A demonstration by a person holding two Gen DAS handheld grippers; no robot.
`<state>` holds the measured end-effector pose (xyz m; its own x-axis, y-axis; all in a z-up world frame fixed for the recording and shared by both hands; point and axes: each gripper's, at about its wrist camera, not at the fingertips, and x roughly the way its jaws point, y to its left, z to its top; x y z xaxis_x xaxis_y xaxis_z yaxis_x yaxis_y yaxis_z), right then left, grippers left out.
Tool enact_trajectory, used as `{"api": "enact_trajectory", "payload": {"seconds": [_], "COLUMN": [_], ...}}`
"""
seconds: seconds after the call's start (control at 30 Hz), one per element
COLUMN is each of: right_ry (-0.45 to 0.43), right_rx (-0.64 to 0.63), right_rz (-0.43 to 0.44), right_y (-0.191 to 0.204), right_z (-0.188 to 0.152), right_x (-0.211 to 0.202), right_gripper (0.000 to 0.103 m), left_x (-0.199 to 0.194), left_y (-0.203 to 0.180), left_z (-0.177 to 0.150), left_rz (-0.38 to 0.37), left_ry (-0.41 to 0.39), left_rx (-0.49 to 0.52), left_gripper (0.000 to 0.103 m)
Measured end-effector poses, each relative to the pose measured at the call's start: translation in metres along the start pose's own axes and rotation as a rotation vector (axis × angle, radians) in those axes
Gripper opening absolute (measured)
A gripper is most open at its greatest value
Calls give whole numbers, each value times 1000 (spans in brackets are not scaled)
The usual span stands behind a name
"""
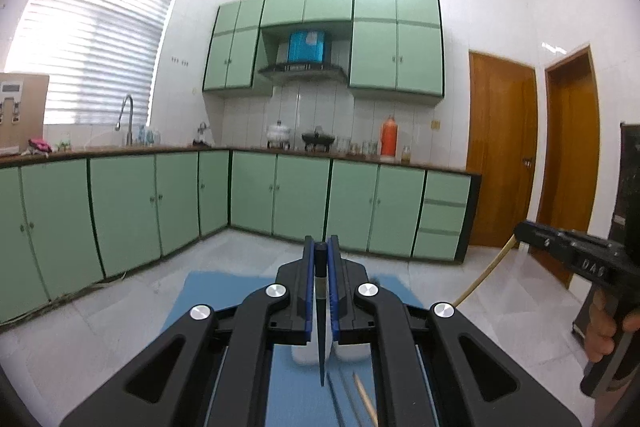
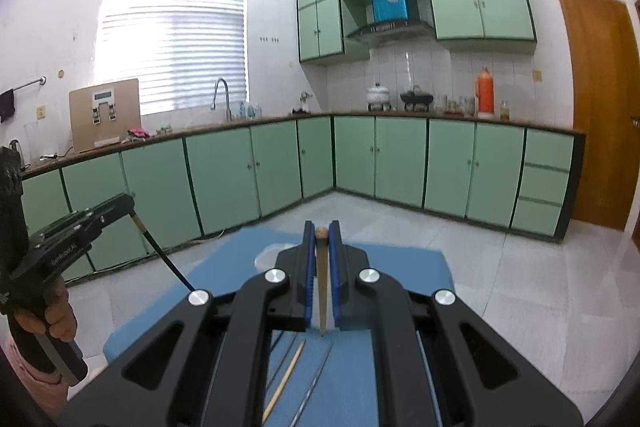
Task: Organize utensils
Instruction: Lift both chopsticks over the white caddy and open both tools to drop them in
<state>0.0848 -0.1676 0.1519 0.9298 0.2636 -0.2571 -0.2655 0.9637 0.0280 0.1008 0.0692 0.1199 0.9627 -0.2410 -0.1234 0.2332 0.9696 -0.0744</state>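
Observation:
My left gripper (image 1: 320,247) is shut on a black chopstick (image 1: 321,339) that hangs point down between the blue pads, above a blue mat (image 1: 208,291). My right gripper (image 2: 321,233) is shut on a tan wooden chopstick (image 2: 322,291), also point down. Each gripper shows in the other's view: the right gripper (image 1: 520,230) with its tan stick (image 1: 480,279), the left gripper (image 2: 130,203) with its black stick (image 2: 164,259). Loose chopsticks (image 2: 286,375) lie on the mat (image 2: 224,267) below. A white container (image 1: 306,357) sits under the left gripper, mostly hidden.
Green base cabinets (image 1: 256,195) and a counter with pots and a red thermos (image 1: 388,139) run along the far walls. Wooden doors (image 1: 500,155) stand at the right. Grey tiled floor (image 2: 500,267) surrounds the mat-covered table. A hand (image 2: 60,319) grips the left gripper's handle.

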Motion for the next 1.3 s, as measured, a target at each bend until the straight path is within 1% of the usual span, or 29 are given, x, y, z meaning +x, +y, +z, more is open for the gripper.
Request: {"api": "enact_trajectory", "payload": {"seconds": [0.1, 0.2, 0.33, 0.47, 0.6, 0.77, 0.97, 1.2, 1.3], "right_ry": [-25, -41, -35, -10, 23, 77, 142, 198, 216], "right_rx": [-8, -18, -20, -10, -13, -15, 0, 19, 31], "right_rz": [1, -2, -3, -3, -5, -3, 8, 17, 19], "right_y": [1, 0, -2, -8, -8, -9, -12, -13, -14], "right_z": [18, 35, 49, 55, 54, 45, 30, 14, 5], "right_x": [5, 17, 39, 69, 98, 134, 169, 201, 211], "right_gripper": [6, 6, 6, 6, 6, 6, 6, 6, 6], "left_x": [5, 20, 49, 77, 109, 143, 187, 221, 228], "left_y": [-2, -2, -2, 0, 0, 2, 9, 13, 15], "left_z": [22, 41, 55, 59, 54, 39, 15, -9, -16], "left_rz": [6, 14, 25, 27, 30, 30, 39, 46, 48], "left_ry": [-60, -106, -128, -122, -97, -49, 46, 121, 139], "left_rx": [12, 16, 13, 11, 14, 17, 11, 9, 1], "left_gripper": [6, 6, 6, 6, 6, 6, 6, 6, 6]}}
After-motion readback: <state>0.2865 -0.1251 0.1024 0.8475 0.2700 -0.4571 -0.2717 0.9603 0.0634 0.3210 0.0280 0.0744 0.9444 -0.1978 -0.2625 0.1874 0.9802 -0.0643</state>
